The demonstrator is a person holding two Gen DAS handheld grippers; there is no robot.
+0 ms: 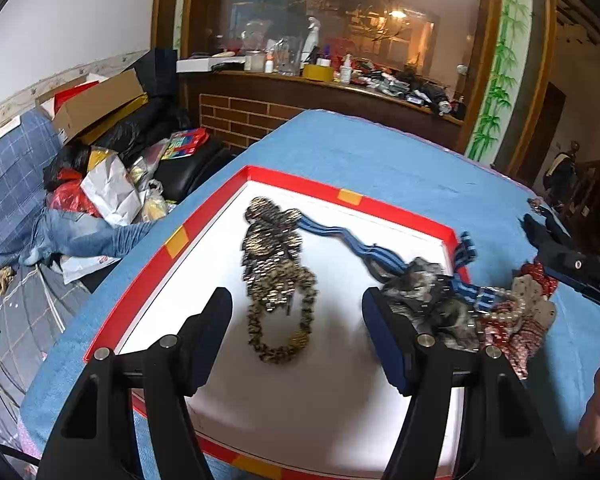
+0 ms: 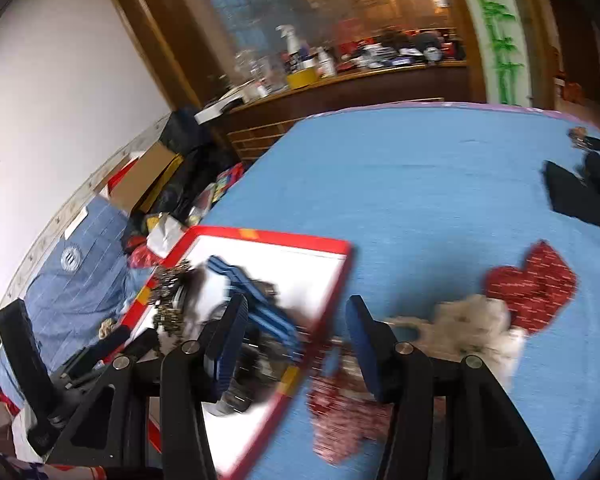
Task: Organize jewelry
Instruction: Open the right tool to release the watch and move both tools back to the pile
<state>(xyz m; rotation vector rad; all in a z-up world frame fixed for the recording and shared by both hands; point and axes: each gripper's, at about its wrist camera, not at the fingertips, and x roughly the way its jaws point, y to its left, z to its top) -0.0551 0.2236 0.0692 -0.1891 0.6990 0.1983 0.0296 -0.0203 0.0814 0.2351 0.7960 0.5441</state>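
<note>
Jewelry lies in two groups. A gold-and-black beaded necklace (image 1: pixel 278 276) rests in the middle of the shallow white tray with a red rim (image 1: pixel 204 220), and a blue striped band (image 1: pixel 340 236) trails from it across the tray's right edge into a tangle of grey, pearl and red pieces (image 1: pixel 512 316) heaped on the blue cloth-covered tabletop (image 1: pixel 380 152). We judge the tray to be the collecting place, so the beaded necklace looks sorted while the heap outside the rim still waits.

Our left gripper (image 1: pixel 296 308) hovers low over the tray with its jaws spread wide and empty, the necklace lying between and ahead of them, not touched. Our right gripper (image 2: pixel 296 320) also has its jaws apart with nothing held. It straddles the tray's right rim, one finger over the blue band and the other over the blurred pale-and-red cluster (image 2: pixel 472 320) on the cloth. That view is smeared by motion, so we cannot tell whether either finger touches anything.

The raised red rim is the edge to mind: the band drapes over it and could snag when pulled. White floor inside the tray is open in front of and beside the necklace, and the blue cloth beyond the heap is mostly bare apart from a red patterned heart-shaped piece (image 2: pixel 532 284) and dark items (image 2: pixel 580 188) at the far right.
</note>
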